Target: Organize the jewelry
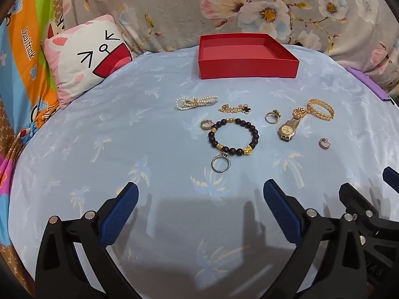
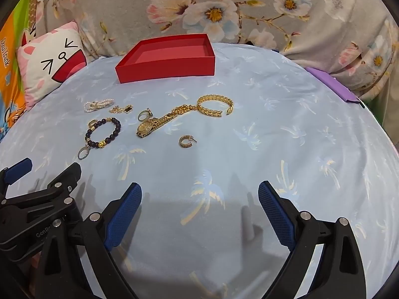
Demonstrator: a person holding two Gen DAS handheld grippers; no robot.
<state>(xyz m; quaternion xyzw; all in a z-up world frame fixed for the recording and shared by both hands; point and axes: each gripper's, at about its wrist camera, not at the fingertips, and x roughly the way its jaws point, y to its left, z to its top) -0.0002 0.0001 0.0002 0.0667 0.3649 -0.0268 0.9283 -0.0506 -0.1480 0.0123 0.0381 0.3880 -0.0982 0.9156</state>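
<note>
Left wrist view first: our left gripper hovers over the near edge of the palm-print sheet, blue fingers spread wide with nothing between them. Our right gripper sits just beside it, also spread and empty. Across the middle of the sheet we see the jewelry laid out: a pearl bracelet, a gold clover chain, a dark bead bracelet touching a silver ring, a gold watch and a gold cuff. One small hoop earring lies apart, nearest our right gripper. At the far edge sits the red box, open, with a cat pillow at the far left corner.
</note>
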